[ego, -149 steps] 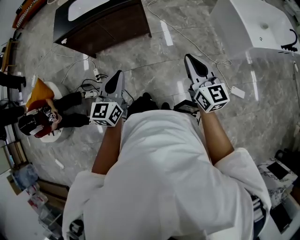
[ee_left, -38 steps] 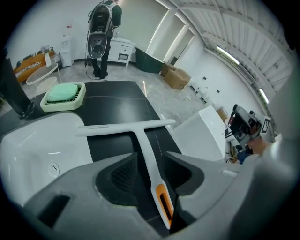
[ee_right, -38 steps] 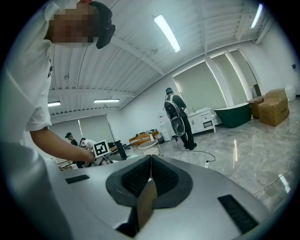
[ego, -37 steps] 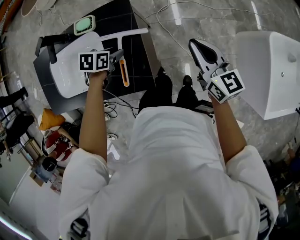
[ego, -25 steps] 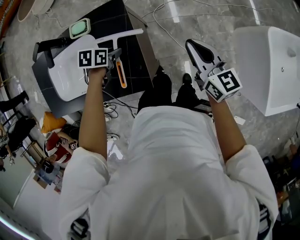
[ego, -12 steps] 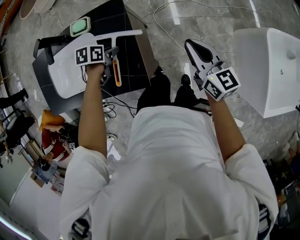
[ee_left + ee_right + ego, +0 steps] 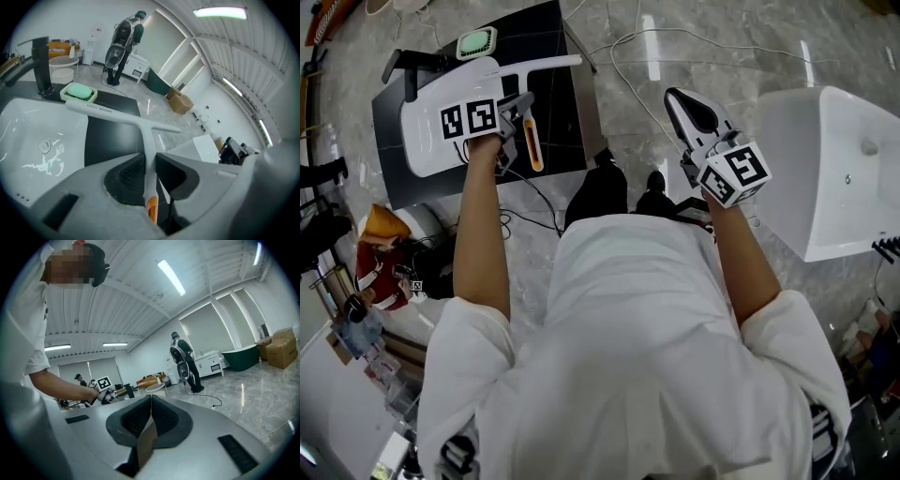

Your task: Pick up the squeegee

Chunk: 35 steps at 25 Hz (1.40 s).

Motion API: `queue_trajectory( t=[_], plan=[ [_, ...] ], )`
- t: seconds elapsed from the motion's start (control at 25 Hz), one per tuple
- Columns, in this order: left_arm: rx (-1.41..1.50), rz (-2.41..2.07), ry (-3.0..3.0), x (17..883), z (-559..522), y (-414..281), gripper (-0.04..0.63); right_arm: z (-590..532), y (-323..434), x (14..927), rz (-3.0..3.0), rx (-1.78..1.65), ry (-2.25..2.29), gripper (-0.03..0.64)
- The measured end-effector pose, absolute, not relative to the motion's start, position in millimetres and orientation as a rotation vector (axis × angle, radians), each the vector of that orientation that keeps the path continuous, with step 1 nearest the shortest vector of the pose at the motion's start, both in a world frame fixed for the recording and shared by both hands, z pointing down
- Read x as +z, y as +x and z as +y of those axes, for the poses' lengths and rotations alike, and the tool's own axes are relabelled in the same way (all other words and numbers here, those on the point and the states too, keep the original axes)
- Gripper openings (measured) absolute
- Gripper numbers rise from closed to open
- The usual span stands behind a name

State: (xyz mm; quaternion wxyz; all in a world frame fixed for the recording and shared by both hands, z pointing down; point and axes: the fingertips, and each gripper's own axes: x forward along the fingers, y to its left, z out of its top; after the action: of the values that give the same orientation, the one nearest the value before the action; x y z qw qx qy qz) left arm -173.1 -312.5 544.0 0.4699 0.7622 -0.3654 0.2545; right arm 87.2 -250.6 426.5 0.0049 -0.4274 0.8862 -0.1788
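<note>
Now squeegee (image 7: 146, 133) handle clamped between closing jaws of left gripper (image 7: 150, 161), blade ahead.

Both bare forearms reach forward from short white sleeves. The left forearm (image 7: 478, 225) stretches out nearly straight, and its hand grips the left tool (image 7: 523, 101), a grey two-jaw piece with a square-marker cube, angled downward. Its jaws (image 7: 149, 157) are closing, with their black ribbed pads pressed on the slim handle of a white squeegee (image 7: 145, 136) with an orange tip. The right forearm (image 7: 736, 253) angles outward and holds the matching right tool (image 7: 678, 97) roughly level, well apart from the left. Its jaws (image 7: 151, 397) meet pad to pad.
</note>
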Motion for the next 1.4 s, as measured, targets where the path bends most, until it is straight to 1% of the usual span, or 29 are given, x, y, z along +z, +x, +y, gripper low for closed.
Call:
queue_trajectory(
  t=[0.48,0.76,1.12,1.4],
  plan=[
    [0.199,-1.079,2.201,356.9,-256.1,-153.6,0.078,-215.0,101.9,322.0,2.857,-0.205,-1.157,0.015],
    [0.006,-1.192,2.372,279.0,-194.5,-143.2,0.074,-192.5,112.4,268.8,2.859,-0.032,-1.055,0.015],
    [-0.168,-1.408,2.543,225.2,-137.7,-160.6,0.071,-162.1,101.1,241.9,2.835,0.03,-0.976,0.015],
    [-0.343,-1.528,2.585,226.6,-92.3,-174.0,0.067,-143.5,94.7,245.0,2.875,0.012,-0.971,0.015]
  ],
)
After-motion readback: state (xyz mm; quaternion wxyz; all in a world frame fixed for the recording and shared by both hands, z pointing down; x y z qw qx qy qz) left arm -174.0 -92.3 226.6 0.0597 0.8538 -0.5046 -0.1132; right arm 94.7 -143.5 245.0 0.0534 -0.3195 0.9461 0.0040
